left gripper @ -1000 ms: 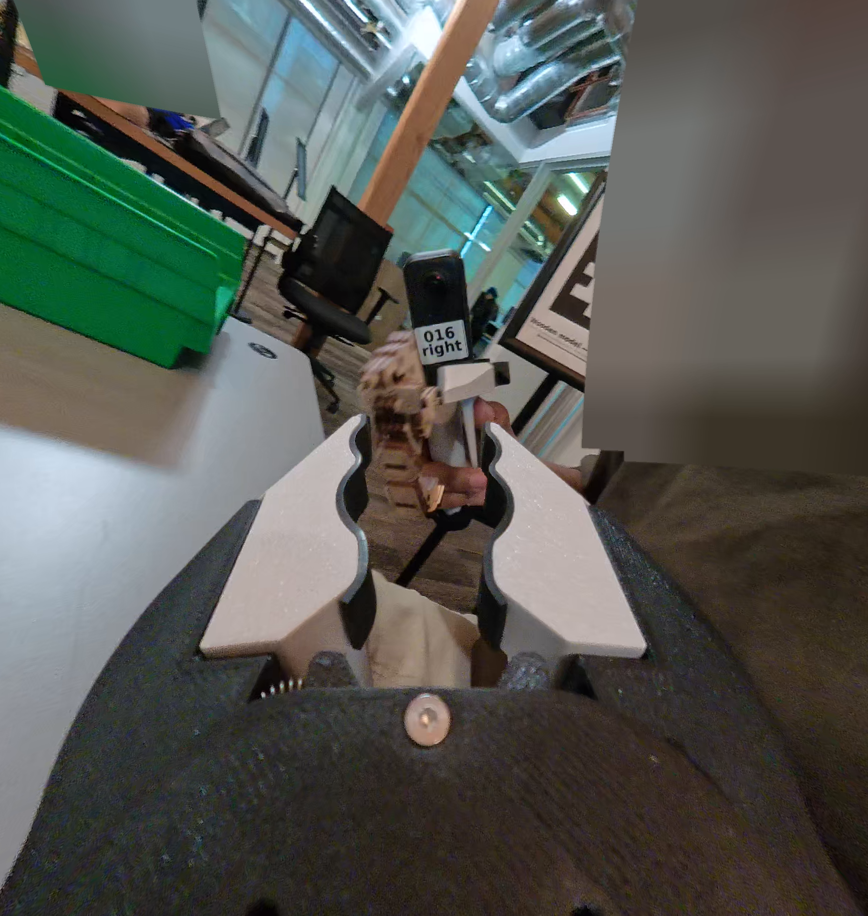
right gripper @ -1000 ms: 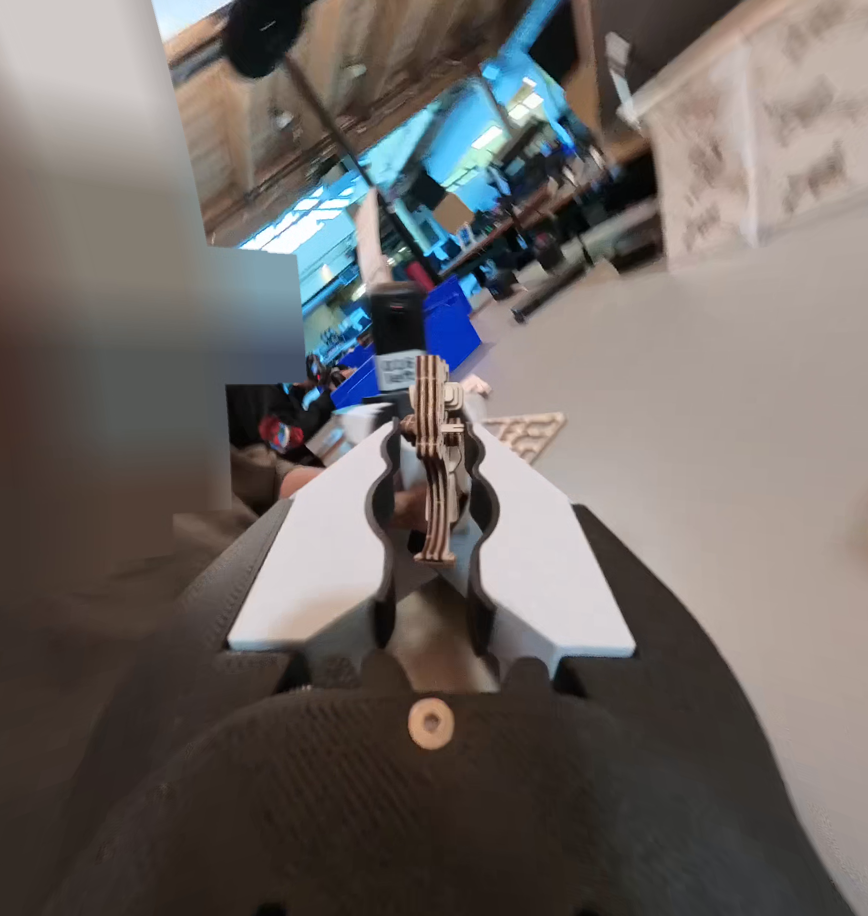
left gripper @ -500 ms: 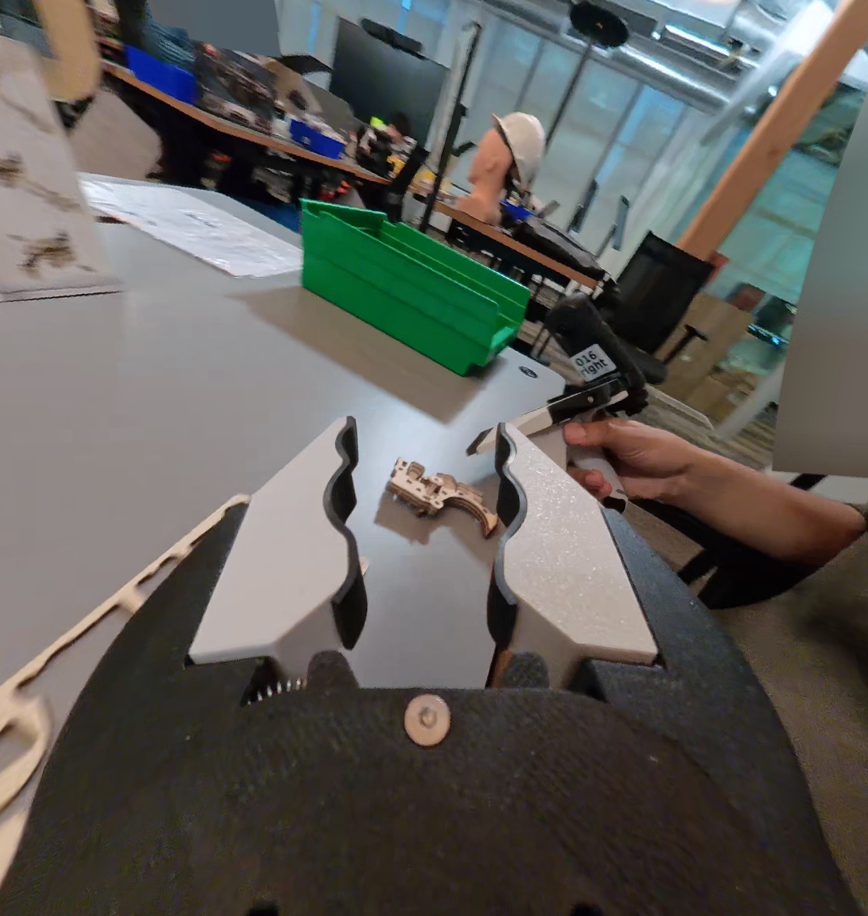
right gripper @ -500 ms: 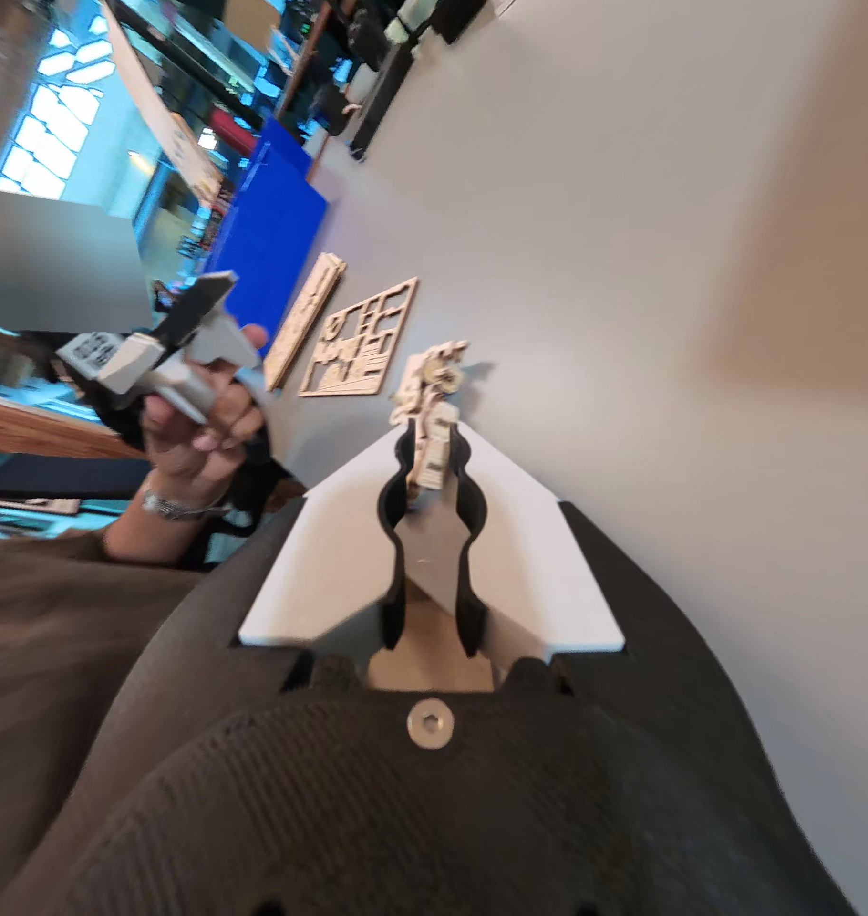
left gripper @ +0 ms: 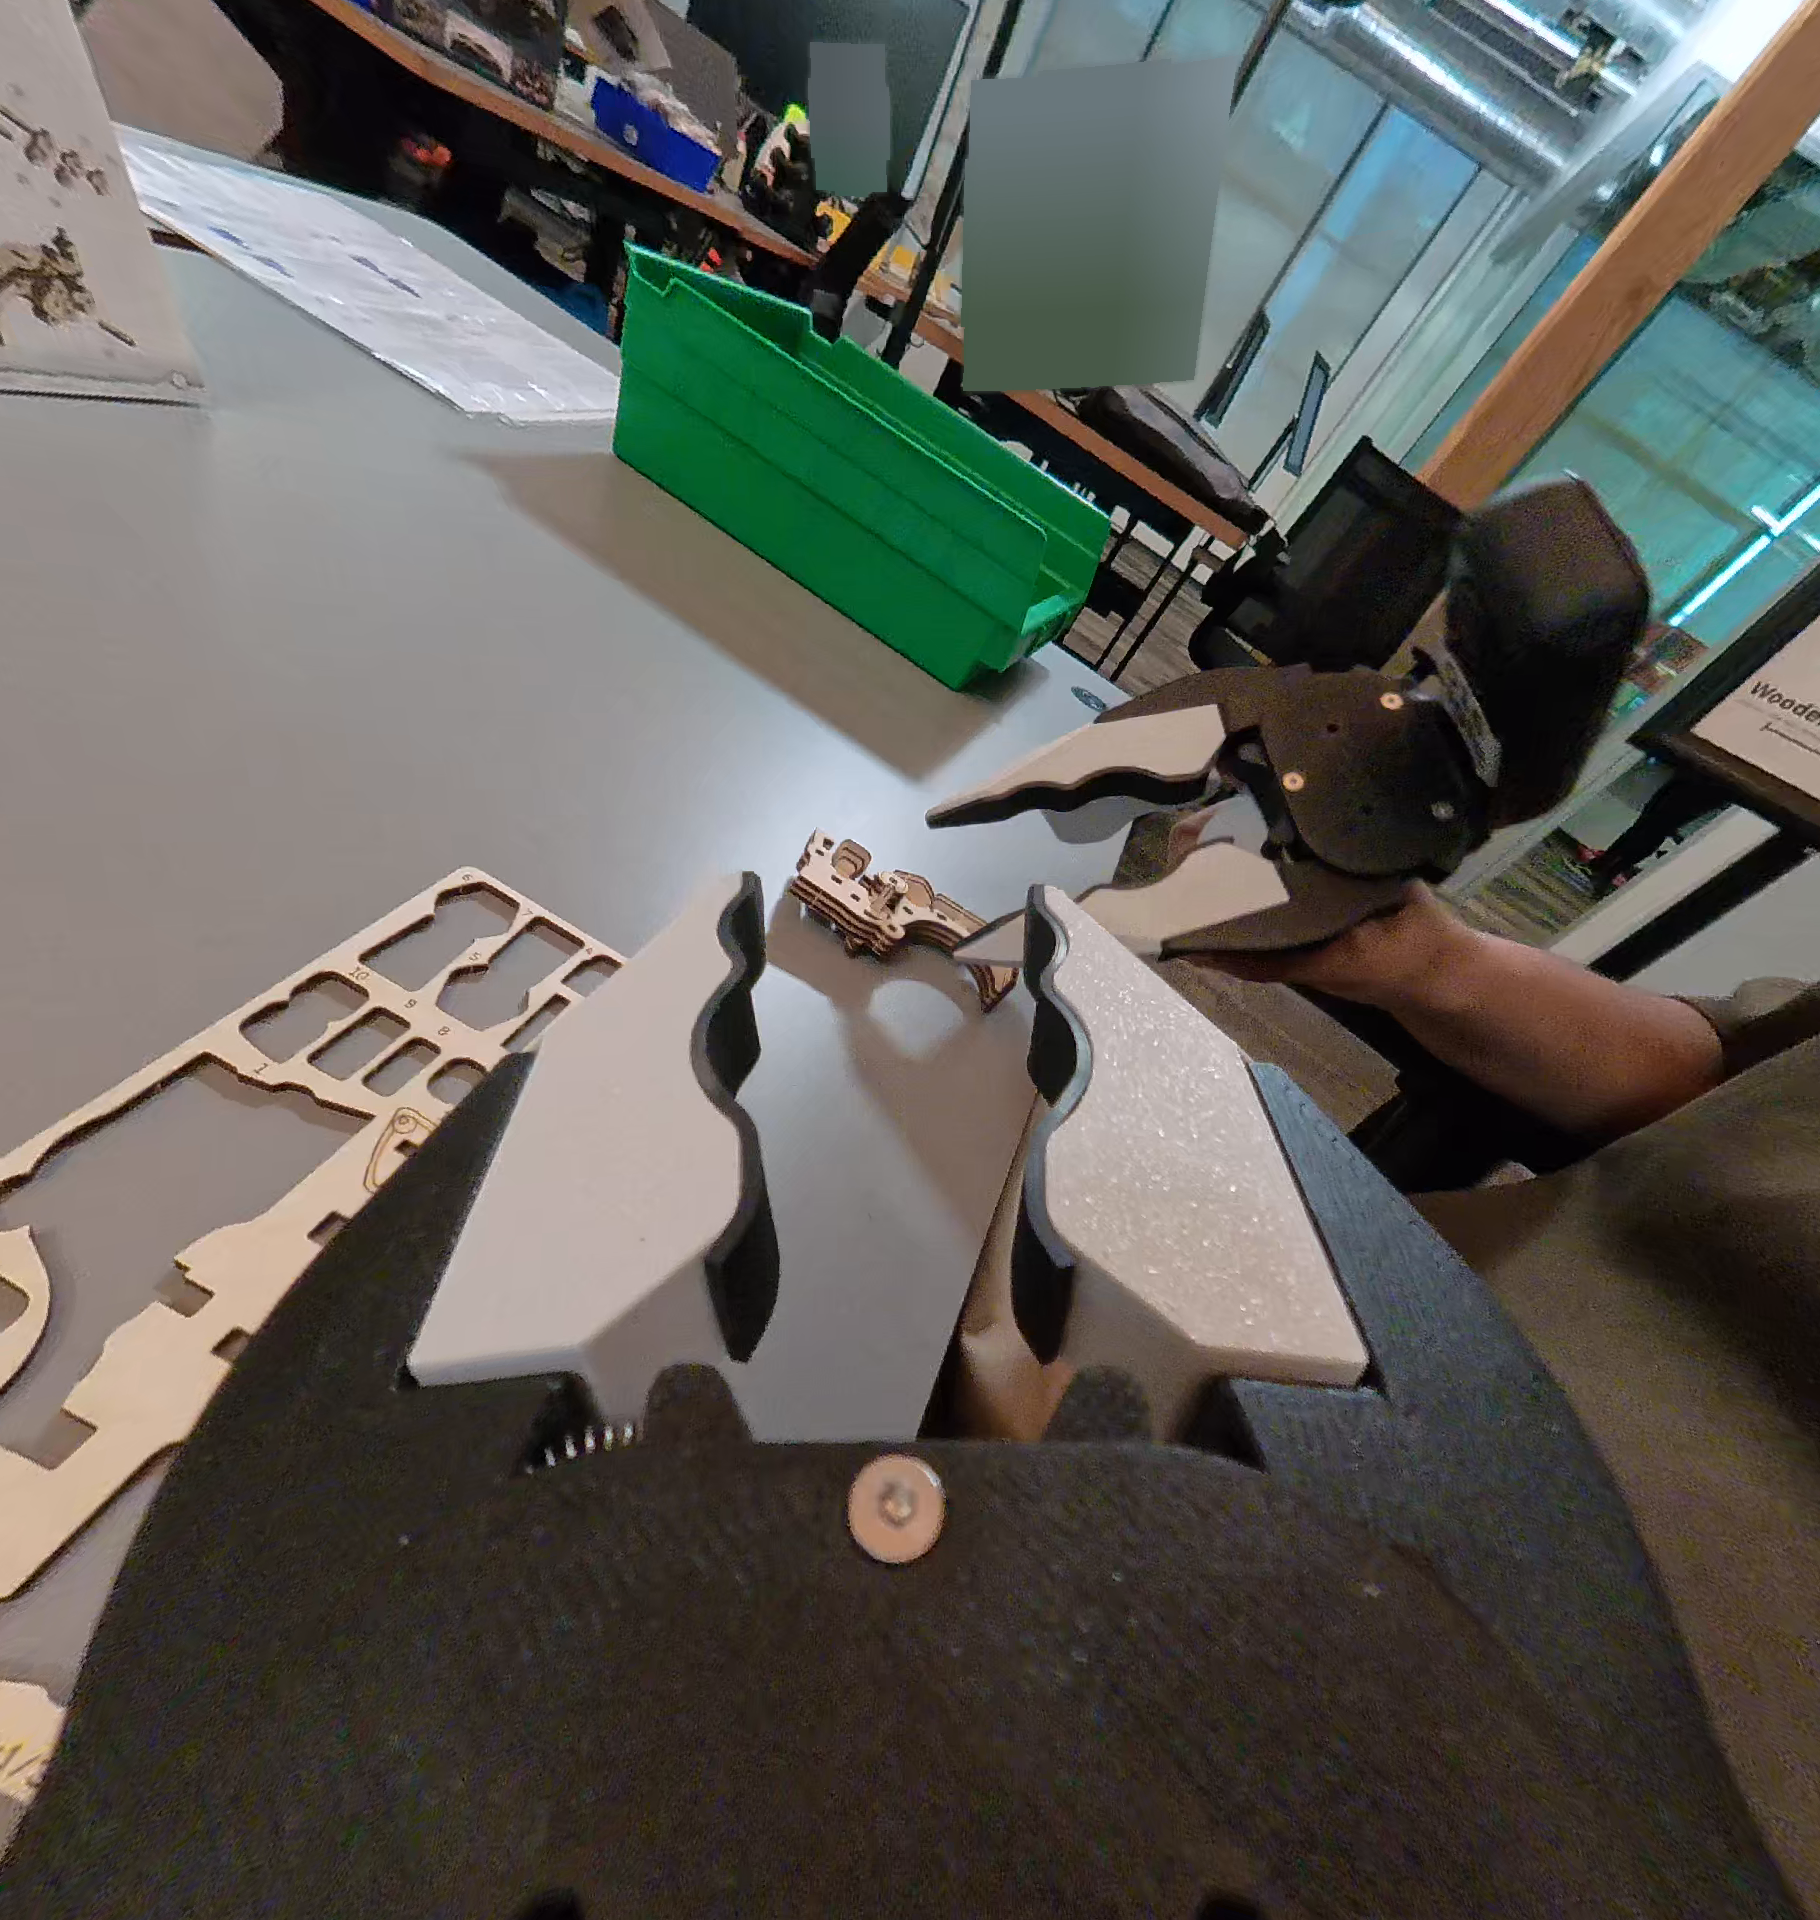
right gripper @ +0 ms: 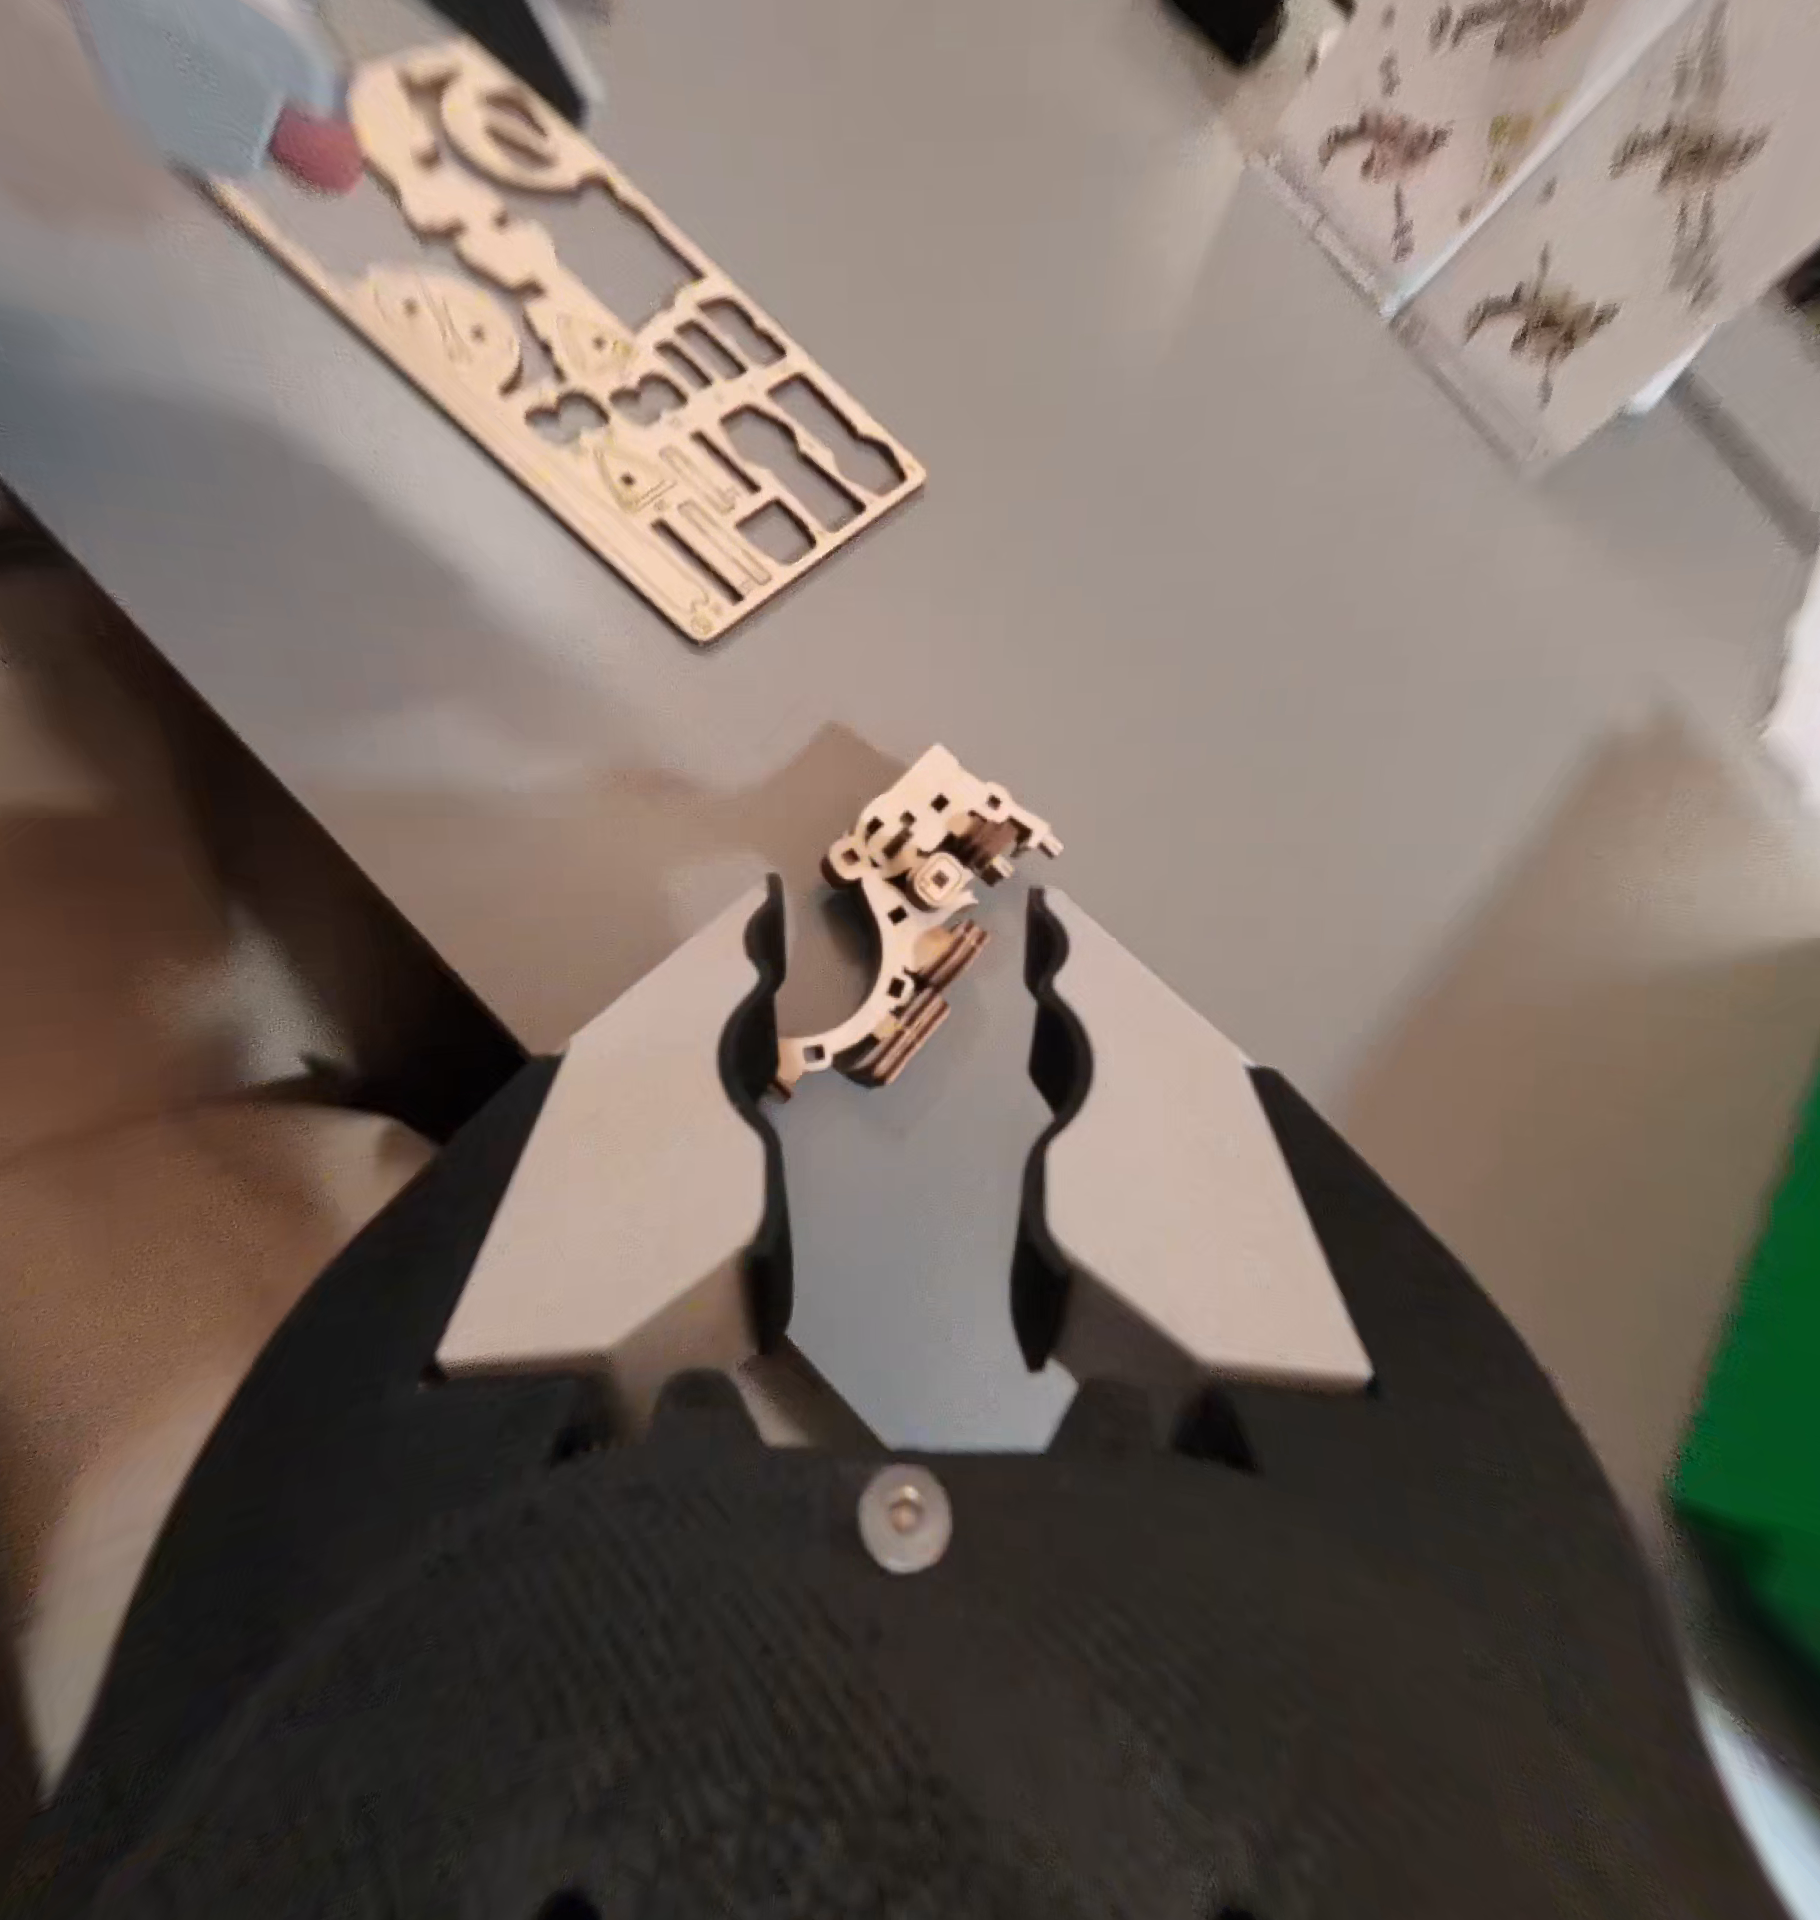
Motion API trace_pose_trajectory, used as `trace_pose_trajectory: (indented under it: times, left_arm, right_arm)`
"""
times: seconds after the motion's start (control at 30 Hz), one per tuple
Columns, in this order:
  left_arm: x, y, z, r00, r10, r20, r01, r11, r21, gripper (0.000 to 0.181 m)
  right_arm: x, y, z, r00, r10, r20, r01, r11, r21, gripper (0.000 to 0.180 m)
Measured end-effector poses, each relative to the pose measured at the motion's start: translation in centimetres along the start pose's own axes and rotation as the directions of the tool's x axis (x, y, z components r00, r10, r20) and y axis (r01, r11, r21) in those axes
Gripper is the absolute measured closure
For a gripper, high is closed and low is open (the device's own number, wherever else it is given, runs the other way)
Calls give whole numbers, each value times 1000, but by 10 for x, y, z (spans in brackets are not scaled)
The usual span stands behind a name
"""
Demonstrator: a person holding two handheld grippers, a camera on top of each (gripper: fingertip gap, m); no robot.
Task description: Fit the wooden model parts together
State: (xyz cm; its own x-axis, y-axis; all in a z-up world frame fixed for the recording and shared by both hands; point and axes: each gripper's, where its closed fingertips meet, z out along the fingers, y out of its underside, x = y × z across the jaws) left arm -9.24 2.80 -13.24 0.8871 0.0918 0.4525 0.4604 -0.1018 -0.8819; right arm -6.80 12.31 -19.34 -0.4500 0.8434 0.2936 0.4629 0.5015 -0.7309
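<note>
The small layered wooden model assembly (left gripper: 885,914) lies flat on the grey table (left gripper: 366,644) near its front edge. My left gripper (left gripper: 890,909) is open and empty, just short of the model. My right gripper (left gripper: 953,883) comes in from the right, held by a hand, and is open with its fingers on either side of the model's curved end. In the right wrist view the model (right gripper: 916,831) lies between the spread fingers of my right gripper (right gripper: 904,902); its curved end reaches the left finger (right gripper: 625,1143).
A punched-out wooden parts sheet (left gripper: 210,1091) lies left of the model; it also shows in the right wrist view (right gripper: 625,364). A green bin (left gripper: 833,499) stands behind. Printed instruction sheets (left gripper: 33,208) stand at the back left. The table's edge runs close on the right.
My right gripper held the model up in the air, brought it down onto the table and opened off it. My left gripper swung over the table toward the model.
</note>
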Motion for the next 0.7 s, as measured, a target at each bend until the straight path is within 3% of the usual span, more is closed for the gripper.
trace_pose_trajectory:
  times: [0.1,0.27,0.63,0.7]
  left_arm:
    - [1,2,2,1000,-14,-9,14,1000,-8,134]
    - [4,4,4,1000,-21,-21,20,1000,-17,135]
    - [8,7,6,998,-46,-53,45,999,-30,136]
    - [9,7,6,997,-51,-58,50,998,-31,136]
  right_arm:
    - [-9,-3,6,984,-169,-55,167,985,-36,138]
    - [-4,1,14,949,-293,-117,281,954,-109,141]
    - [9,10,23,883,-428,-194,383,895,-230,148]
    - [10,12,25,885,-426,-188,381,895,-235,156]
